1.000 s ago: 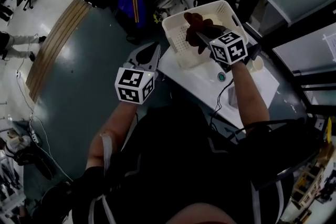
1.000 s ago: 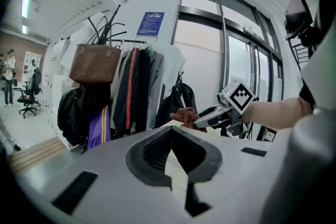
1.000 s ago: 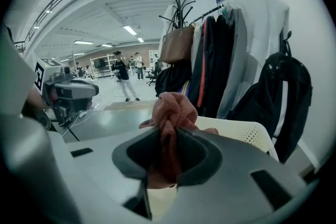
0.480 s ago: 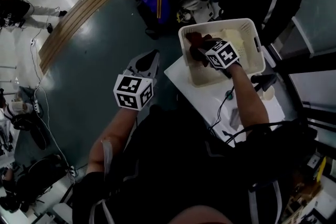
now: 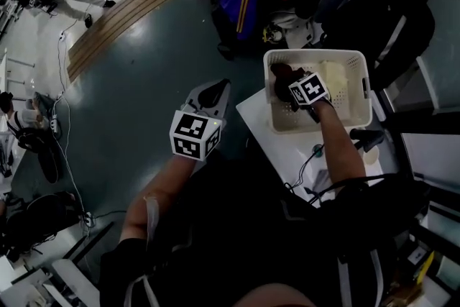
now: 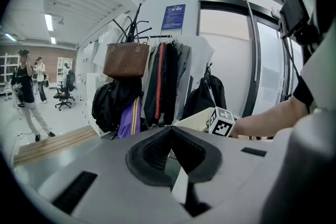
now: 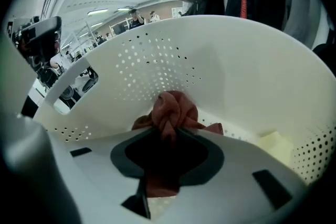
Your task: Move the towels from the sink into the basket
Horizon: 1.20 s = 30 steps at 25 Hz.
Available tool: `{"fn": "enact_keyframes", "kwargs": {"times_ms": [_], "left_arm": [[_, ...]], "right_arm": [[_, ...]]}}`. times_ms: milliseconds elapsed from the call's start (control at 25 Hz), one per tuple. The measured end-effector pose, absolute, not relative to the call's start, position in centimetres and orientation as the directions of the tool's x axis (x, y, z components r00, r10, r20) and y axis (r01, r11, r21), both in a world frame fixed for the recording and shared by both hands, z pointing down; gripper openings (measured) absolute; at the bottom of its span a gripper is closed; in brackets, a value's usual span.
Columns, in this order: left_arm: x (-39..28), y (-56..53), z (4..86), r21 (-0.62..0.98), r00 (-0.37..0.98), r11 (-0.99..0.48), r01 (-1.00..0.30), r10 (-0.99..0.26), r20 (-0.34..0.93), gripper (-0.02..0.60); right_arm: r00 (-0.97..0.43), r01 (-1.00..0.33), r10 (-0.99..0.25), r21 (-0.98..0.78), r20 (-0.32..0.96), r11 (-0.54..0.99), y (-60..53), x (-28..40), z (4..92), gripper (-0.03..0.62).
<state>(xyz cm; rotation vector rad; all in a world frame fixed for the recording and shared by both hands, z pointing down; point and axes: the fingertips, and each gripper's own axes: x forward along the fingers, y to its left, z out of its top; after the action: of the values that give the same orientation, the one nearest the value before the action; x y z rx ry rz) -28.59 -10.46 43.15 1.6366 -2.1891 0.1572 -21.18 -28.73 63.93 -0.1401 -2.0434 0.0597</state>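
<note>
Release is the step in hand, judging by where the load sits.

Head view: the right gripper [image 5: 284,81] reaches down into the white perforated basket [image 5: 316,52], at its left end, with a rust-red towel [image 5: 280,71] bunched at its tip. A pale yellow cloth [image 5: 332,74], probably a towel already moved, lies toward the basket's right side. The left gripper [image 5: 218,88] hangs well left of the basket, over the floor, carrying nothing.

Left gripper view: the left gripper [image 6: 171,129] has its jaws pressed together on nothing. The basket's edge [image 6: 195,120] shows beyond them.

Right gripper view: the right gripper [image 7: 170,132] pinches the towel [image 7: 171,107] at its tips. Its jaws have just been opening, with the cloth between them. The towel is crumpled into a soft knot of folds, near the basket's perforated wall [image 7: 157,60], and more of it trails back under the jaws. The yellow cloth [image 7: 275,143] lies on the basket floor to the right.

Next, I judge, the jaws must spread enough for the limp cloth to fall free, then lift clear without snagging a fold. No sink is in view.
</note>
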Motion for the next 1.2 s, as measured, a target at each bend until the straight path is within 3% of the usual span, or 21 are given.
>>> {"fn": "enact_keyframes", "kwargs": {"times_ms": [80, 240, 680, 920, 1200], "left_arm": [[-28.5, -9.8, 43.1, 0.154, -0.240, 0.316, -0.936, -0.895, 0.376, 0.008], [-28.3, -8.9, 42.5, 0.157, -0.241, 0.313, -0.937, -0.901, 0.360, 0.008], [-26.5, -8.3, 40.6, 0.181, -0.104, 0.160, -0.970, -0.953, 0.284, 0.008], [-23.6, -9.0, 39.9, 0.201, 0.029, 0.017, -0.979, -0.974, 0.225, 0.008], [-19.3, -9.3, 40.1, 0.240, 0.196, -0.151, -0.959, -0.965, 0.177, 0.008]], "right_arm": [[-0.453, 0.067, 0.110, -0.089, 0.885, 0.994, -28.8, -21.0, 63.8, 0.134], [-0.467, 0.031, 0.078, -0.072, 0.881, 0.997, -28.9, -20.5, 62.1, 0.236], [-0.695, -0.115, -0.065, -0.021, 0.716, 0.993, -26.8, -19.2, 49.3, 0.258], [-0.758, -0.302, -0.237, -0.005, 0.607, 0.953, -24.9, -13.8, 43.6, 0.199], [-0.708, -0.516, -0.437, 0.014, 0.555, 0.856, -22.6, -4.8, 41.5, 0.111]]}}
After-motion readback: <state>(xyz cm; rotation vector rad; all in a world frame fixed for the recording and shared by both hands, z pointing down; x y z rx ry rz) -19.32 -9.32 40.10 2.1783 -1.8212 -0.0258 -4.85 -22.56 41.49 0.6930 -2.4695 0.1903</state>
